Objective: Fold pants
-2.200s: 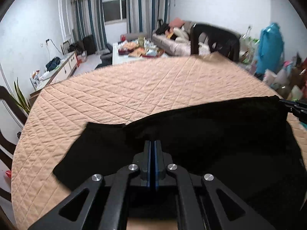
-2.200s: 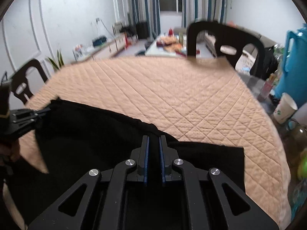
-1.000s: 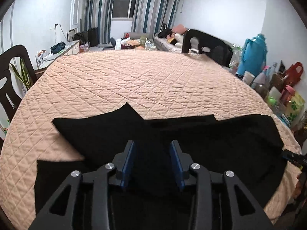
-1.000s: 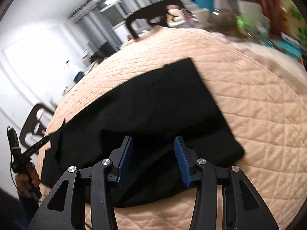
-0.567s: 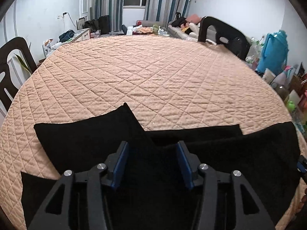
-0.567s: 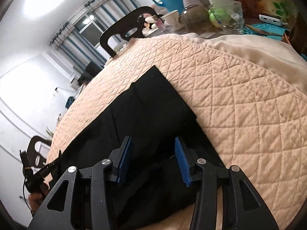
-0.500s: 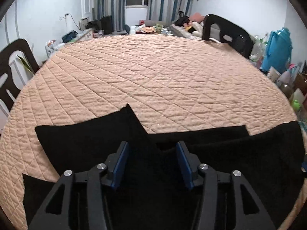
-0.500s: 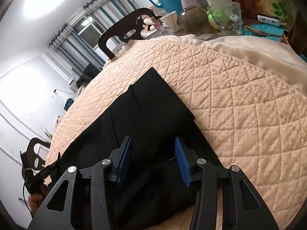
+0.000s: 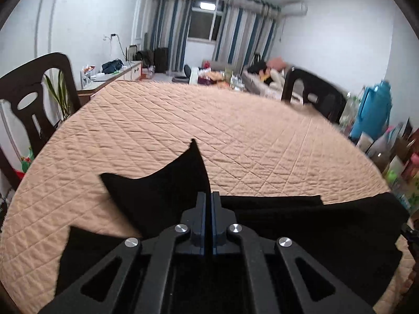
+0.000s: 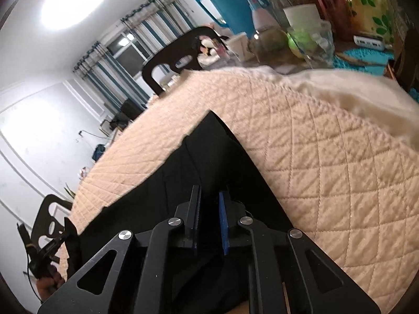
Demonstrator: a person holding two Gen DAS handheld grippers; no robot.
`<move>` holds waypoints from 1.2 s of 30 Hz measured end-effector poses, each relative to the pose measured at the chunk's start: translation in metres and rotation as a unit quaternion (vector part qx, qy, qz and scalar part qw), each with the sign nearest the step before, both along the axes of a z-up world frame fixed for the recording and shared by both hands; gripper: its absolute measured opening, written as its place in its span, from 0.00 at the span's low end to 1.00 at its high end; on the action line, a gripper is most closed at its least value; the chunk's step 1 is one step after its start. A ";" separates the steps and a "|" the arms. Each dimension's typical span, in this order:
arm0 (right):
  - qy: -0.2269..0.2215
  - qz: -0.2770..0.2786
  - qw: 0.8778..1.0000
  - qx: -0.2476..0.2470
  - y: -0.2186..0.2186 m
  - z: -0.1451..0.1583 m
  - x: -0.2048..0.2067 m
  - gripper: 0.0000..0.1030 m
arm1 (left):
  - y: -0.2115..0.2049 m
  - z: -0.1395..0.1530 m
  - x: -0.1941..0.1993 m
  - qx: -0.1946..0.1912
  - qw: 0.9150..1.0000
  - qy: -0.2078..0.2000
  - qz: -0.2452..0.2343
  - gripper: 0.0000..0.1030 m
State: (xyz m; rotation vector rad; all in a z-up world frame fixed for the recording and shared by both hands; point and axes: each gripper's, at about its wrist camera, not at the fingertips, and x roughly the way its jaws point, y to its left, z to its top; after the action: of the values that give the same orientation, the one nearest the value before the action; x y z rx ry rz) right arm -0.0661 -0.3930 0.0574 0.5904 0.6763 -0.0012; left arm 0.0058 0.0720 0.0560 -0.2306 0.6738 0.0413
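Note:
Black pants lie along the near edge of a round table under a peach quilted cover. My left gripper is shut on the pants' left part, and a flap of cloth stands up in a point just beyond its pads. In the right wrist view the same gripper shows at the lower left in a person's hand, with black cloth hanging from it. My right gripper is over the pants' right end. Its jaws are closing, a narrow gap is left, and black cloth fills it.
Dark chairs stand at the left and far right of the table. Beyond the table's right edge are a blue jug, a paper cup, a glass bowl and bottles. A white cloth hangs over that edge.
Both grippers' jaws have gone from wide to nearly together on the pants. The left one has raised a flap of cloth into a peak. The right one has hardly shifted.

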 end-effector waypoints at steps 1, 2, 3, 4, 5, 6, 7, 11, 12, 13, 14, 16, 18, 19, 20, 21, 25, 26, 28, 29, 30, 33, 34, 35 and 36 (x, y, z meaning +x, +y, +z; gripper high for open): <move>-0.006 0.003 1.000 0.001 0.000 0.003 -0.001 0.11 | 0.005 0.002 -0.008 -0.003 1.000 -0.004 0.002 0.04; -0.011 0.005 1.000 0.002 0.000 0.006 -0.003 0.10 | 0.010 0.004 -0.017 -0.007 1.000 -0.008 0.006 0.04; -0.014 0.007 1.000 0.003 0.000 0.009 -0.003 0.10 | 0.017 0.005 -0.028 -0.013 1.000 -0.010 0.010 0.04; -0.018 0.009 1.000 0.004 0.001 0.012 -0.004 0.09 | 0.022 0.006 -0.038 -0.018 1.000 -0.012 0.014 0.04; -0.022 0.011 1.000 0.004 0.001 0.015 -0.006 0.09 | 0.027 0.006 -0.046 -0.023 1.000 -0.012 0.018 0.04; -0.024 0.013 1.000 0.003 0.001 0.018 -0.007 0.09 | 0.033 0.005 -0.055 -0.028 0.999 -0.012 0.023 0.04; -0.027 0.014 1.000 0.002 0.001 0.021 -0.010 0.09 | 0.039 0.003 -0.064 -0.035 0.999 -0.011 0.030 0.04; -0.026 0.017 1.000 0.000 0.002 0.026 -0.016 0.09 | 0.059 -0.011 -0.086 -0.071 0.996 0.005 0.052 0.04; -0.023 0.016 1.000 -0.002 0.002 0.025 -0.015 0.09 | 0.062 -0.017 -0.089 -0.082 0.995 0.012 0.056 0.04; -0.015 0.015 1.000 -0.005 0.002 0.022 -0.015 0.09 | 0.064 -0.025 -0.091 -0.089 0.994 0.021 0.058 0.04; -0.008 0.015 1.000 -0.007 0.001 0.017 -0.015 0.09 | 0.066 -0.034 -0.092 -0.094 0.993 0.033 0.061 0.04; 0.017 0.010 1.000 -0.001 -0.002 0.003 -0.012 0.09 | 0.070 -0.048 -0.092 -0.110 0.991 0.053 0.060 0.04; 0.038 0.007 0.999 0.025 -0.009 -0.011 -0.007 0.10 | 0.072 -0.056 -0.090 -0.122 0.989 0.059 0.059 0.05; 0.047 0.003 0.998 0.039 -0.013 -0.017 -0.005 0.13 | 0.074 -0.057 -0.090 -0.129 0.988 0.056 0.058 0.05; 0.055 -0.001 0.997 0.049 -0.015 -0.021 -0.004 0.14 | 0.073 -0.057 -0.089 -0.133 0.988 0.055 0.056 0.05; 0.056 -0.001 0.997 0.055 -0.016 -0.023 -0.005 0.17 | 0.074 -0.057 -0.089 -0.138 0.988 0.052 0.054 0.07; 0.039 0.001 0.997 0.069 -0.018 -0.025 -0.005 0.28 | 0.075 -0.059 -0.083 -0.148 0.986 0.051 0.051 0.17; 0.034 0.000 0.997 0.067 -0.018 -0.024 -0.005 0.29 | 0.074 -0.059 -0.080 -0.150 0.986 0.049 0.049 0.21; 0.031 -0.009 0.998 0.057 -0.019 -0.022 -0.002 0.30 | 0.070 -0.057 -0.075 -0.151 0.986 0.047 0.048 0.28; 0.030 -0.016 0.998 0.053 -0.019 -0.023 -0.002 0.30 | 0.069 -0.056 -0.073 -0.150 0.986 0.045 0.049 0.31; 0.029 -0.020 0.998 0.054 -0.021 -0.023 -0.001 0.30 | 0.067 -0.055 -0.072 -0.149 0.987 0.043 0.050 0.33; 0.028 -0.029 0.997 0.064 -0.025 -0.025 0.003 0.30 | 0.061 -0.053 -0.067 -0.137 0.988 0.041 0.056 0.32; 0.026 -0.030 0.997 0.064 -0.025 -0.025 0.004 0.30 | 0.059 -0.052 -0.065 -0.130 0.989 0.041 0.058 0.32; 0.023 -0.028 0.997 0.063 -0.024 -0.024 0.006 0.30 | 0.058 -0.051 -0.063 -0.126 0.989 0.041 0.060 0.31; 0.021 -0.027 0.997 0.063 -0.023 -0.023 0.007 0.30 | 0.057 -0.051 -0.062 -0.119 0.990 0.041 0.063 0.20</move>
State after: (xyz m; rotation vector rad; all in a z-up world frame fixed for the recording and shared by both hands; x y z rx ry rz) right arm -0.0589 -0.4162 0.0346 0.7311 0.7050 -0.0222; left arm -0.0565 0.1292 0.0050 -0.5044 0.7461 0.0923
